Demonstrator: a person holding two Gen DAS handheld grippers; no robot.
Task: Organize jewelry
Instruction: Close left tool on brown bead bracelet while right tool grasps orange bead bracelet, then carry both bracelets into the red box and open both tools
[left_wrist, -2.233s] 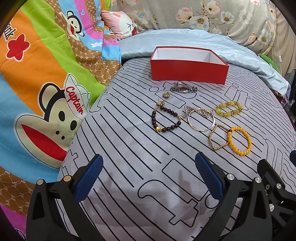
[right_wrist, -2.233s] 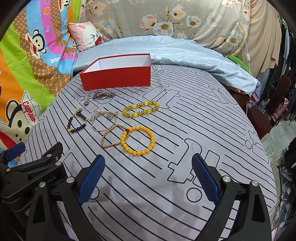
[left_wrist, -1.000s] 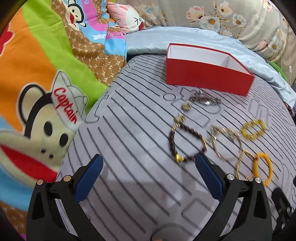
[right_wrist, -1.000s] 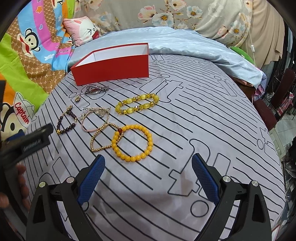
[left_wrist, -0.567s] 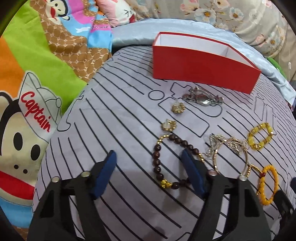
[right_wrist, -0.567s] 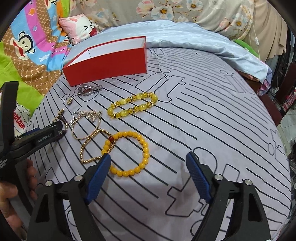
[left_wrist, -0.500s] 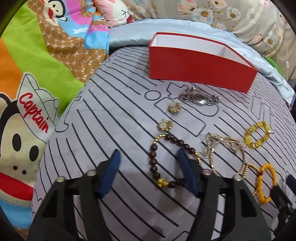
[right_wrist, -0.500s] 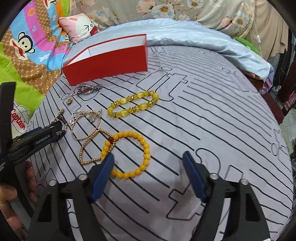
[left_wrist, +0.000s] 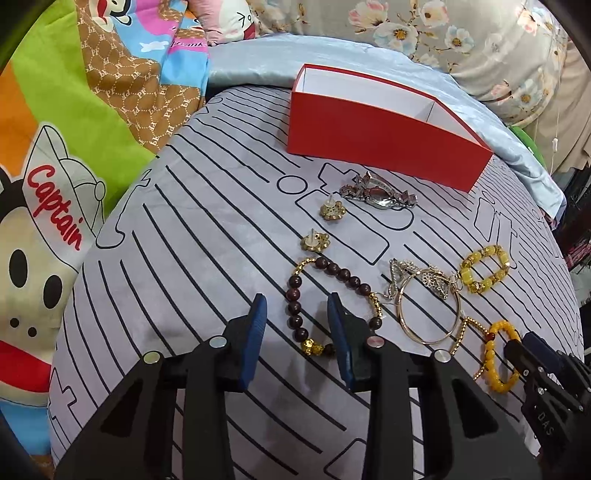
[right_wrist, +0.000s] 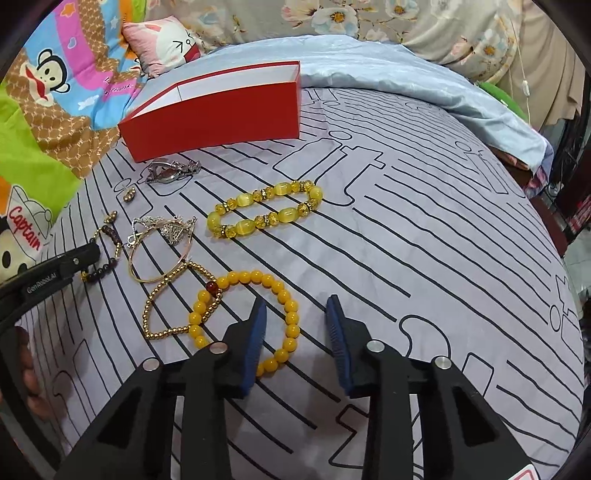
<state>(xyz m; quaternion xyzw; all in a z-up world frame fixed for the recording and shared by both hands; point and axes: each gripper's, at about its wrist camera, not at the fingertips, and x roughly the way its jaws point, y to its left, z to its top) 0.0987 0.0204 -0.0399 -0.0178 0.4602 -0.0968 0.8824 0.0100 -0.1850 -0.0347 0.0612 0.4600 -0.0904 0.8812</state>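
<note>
Jewelry lies on a grey striped bedsheet in front of an open red box (left_wrist: 384, 144). My left gripper (left_wrist: 295, 314) is open, its fingers straddling the left side of a dark brown bead bracelet (left_wrist: 295, 306). My right gripper (right_wrist: 295, 317) is open, its fingers straddling the right side of an orange bead bracelet (right_wrist: 288, 314). Also on the sheet are two gold flower earrings (left_wrist: 332, 210), a silver brooch (left_wrist: 376, 194), a gold bangle with charms (left_wrist: 428, 306), a gold chain bracelet (right_wrist: 173, 299) and a yellow crystal bracelet (right_wrist: 264, 212). The red box also shows in the right wrist view (right_wrist: 218, 110).
A colourful monkey-print blanket (left_wrist: 55, 184) lies to the left. A light blue quilt (right_wrist: 406, 74) and floral pillows lie behind the box. The bed edge drops off at the right (right_wrist: 554, 206).
Both grippers have moved forward and down onto the jewelry and narrowed their jaws. The left one came to the brown bracelet, the right one to the orange bracelet.
</note>
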